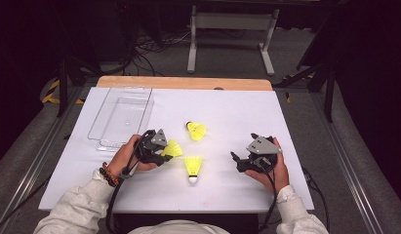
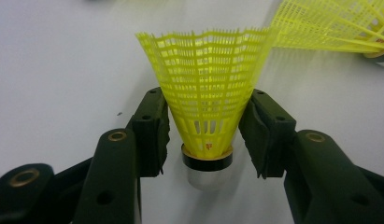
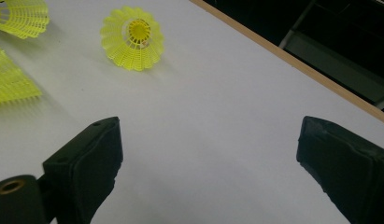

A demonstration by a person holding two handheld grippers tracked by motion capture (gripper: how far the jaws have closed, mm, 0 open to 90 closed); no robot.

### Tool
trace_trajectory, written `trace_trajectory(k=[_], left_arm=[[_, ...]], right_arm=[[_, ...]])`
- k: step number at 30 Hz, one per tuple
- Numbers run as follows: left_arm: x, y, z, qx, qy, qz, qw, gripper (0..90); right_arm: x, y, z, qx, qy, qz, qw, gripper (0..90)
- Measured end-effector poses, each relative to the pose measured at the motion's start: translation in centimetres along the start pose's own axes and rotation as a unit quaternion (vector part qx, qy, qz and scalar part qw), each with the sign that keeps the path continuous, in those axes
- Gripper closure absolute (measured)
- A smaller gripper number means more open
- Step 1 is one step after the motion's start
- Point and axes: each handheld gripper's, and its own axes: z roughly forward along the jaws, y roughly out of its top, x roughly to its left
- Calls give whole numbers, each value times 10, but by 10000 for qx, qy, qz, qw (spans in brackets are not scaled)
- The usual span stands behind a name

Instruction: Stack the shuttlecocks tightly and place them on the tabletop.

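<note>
Three yellow plastic shuttlecocks lie on the white table (image 1: 237, 107). One shuttlecock (image 1: 172, 148) (image 2: 206, 70) sits between the jaws of my left gripper (image 1: 164, 153) (image 2: 206, 100); both pads touch its mesh skirt just above the black-banded cork. A second shuttlecock (image 1: 193, 165) (image 2: 330, 28) lies just right of it, cork toward the person. The third shuttlecock (image 1: 195, 130) (image 3: 132, 37) lies farther back, its skirt opening toward my right gripper (image 1: 243, 146) (image 3: 208, 135). That gripper rests at the right of the table, jaws wide open with bare table between them.
A clear plastic tray (image 1: 121, 117) stands at the back left of the table, nothing visible in it. A wooden strip (image 1: 183, 83) runs along the table's far edge. Beyond it are a metal frame and cables on the floor.
</note>
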Motion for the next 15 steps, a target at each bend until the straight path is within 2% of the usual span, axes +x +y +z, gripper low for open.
trace_trajectory(k=[15], left_arm=[[2, -2, -6, -231, 128, 62, 9996, 590]], right_arm=[[-1, -2, 1, 35, 6, 9, 10000, 75]])
